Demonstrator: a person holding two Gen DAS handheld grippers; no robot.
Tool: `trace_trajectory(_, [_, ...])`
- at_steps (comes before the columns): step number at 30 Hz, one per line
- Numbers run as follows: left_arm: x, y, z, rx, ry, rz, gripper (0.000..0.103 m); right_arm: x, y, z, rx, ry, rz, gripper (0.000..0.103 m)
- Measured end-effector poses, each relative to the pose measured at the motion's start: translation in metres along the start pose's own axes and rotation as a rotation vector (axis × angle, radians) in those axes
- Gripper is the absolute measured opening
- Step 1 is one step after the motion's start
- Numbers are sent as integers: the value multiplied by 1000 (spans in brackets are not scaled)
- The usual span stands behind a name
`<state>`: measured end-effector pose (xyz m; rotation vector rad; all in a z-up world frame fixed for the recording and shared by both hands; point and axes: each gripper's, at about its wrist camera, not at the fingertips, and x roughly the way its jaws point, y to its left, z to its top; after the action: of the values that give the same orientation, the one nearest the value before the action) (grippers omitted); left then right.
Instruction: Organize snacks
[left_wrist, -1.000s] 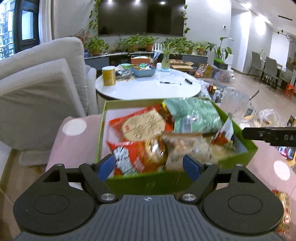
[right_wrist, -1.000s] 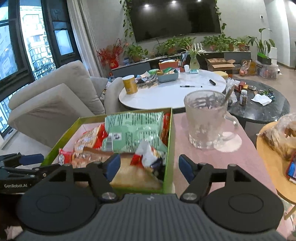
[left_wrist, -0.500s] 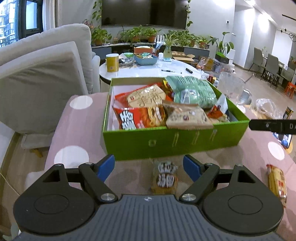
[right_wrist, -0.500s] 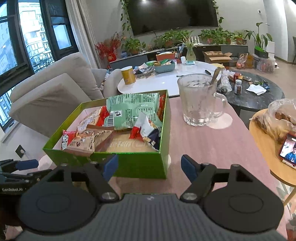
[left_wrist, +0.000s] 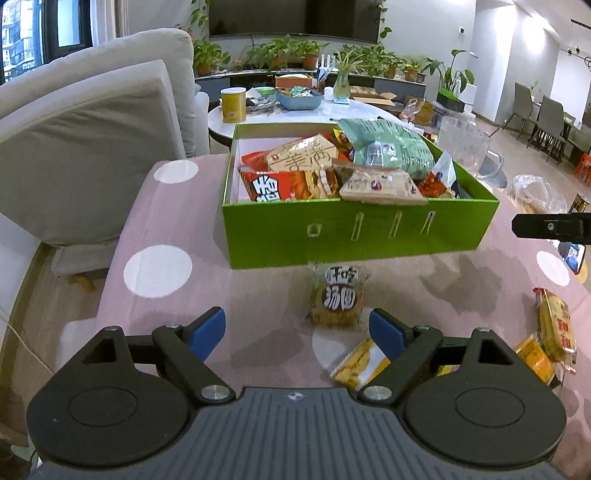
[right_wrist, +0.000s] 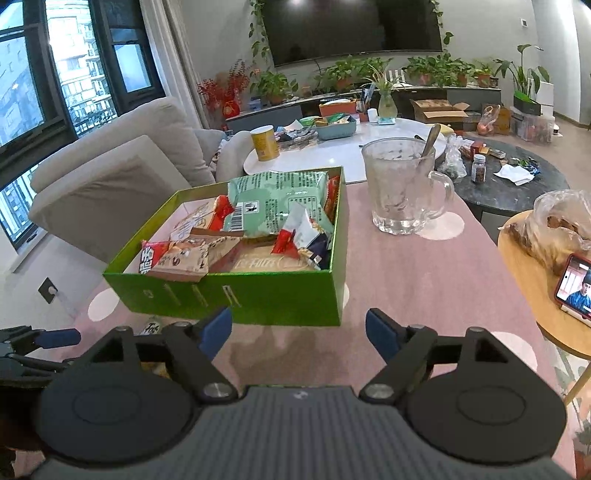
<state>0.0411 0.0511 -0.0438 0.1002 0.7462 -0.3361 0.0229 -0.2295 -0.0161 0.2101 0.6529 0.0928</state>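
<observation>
Pink spotted cloth covers the worktop (left_wrist: 155, 221), where the green box (left_wrist: 354, 232) now sits farther off than a moment ago, already full of snacks. Both hand-held grippers have drawn back toward the near edge, so loose packets come next. The left hand-held gripper (left_wrist: 297, 328) is opening, nothing between its pads, before the round noodle packet (left_wrist: 338, 295). The right hand-held gripper (right_wrist: 298, 334) stands released. A yellow packet (left_wrist: 360, 363) is half hidden.

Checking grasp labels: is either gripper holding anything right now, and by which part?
Nothing held. Left gripper is opening over bare cloth, short of the noodle pack. Right gripper is open and empty, near the green box.
</observation>
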Motion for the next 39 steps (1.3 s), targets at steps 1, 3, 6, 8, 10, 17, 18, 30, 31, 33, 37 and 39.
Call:
trace_trajectory(1, [-1,0,-2,2,1,2,84,-2,0,-1,-3,0,2,80])
trace_trajectory(3, [-4,0,-4,6,2,6,84,-3,0,-3,-10,2,7,80])
trace_trajectory(6, [-8,0,-8,7,6,14,85,-7,1,-9,-41,14,27,80])
trace_trajectory(8, [-10,1,-10,6,8,21,85,-11,3,-15,-87,24,50,80])
trace_trajectory(10, [-13,1,-11,3,8,27,85,-16,6,-22,-140,32,74,80])
trace_trajectory(17, [-16,1,-15,-6,17,42,85,-38,20,-51,-377,77,244,81])
trace_trajectory(18, [-16,1,-15,-7,19,44,85,-39,24,-56,-420,85,253,81])
trace_trajectory(30, [-11,-6,-15,7,34,44,85,-7,40,-71,-555,177,108,81])
trace_trajectory(31, [-9,-6,-13,8,35,42,85,-3,40,-68,-537,178,93,81])
trace_trajectory(33, [-6,-9,-11,13,37,35,85,2,38,-64,-494,181,69,81])
trace_trajectory(37, [3,-17,-4,39,41,22,85,11,36,-56,-435,180,53,80])
trace_trajectory(39, [9,-21,-1,50,45,19,85,13,36,-54,-429,184,54,80])
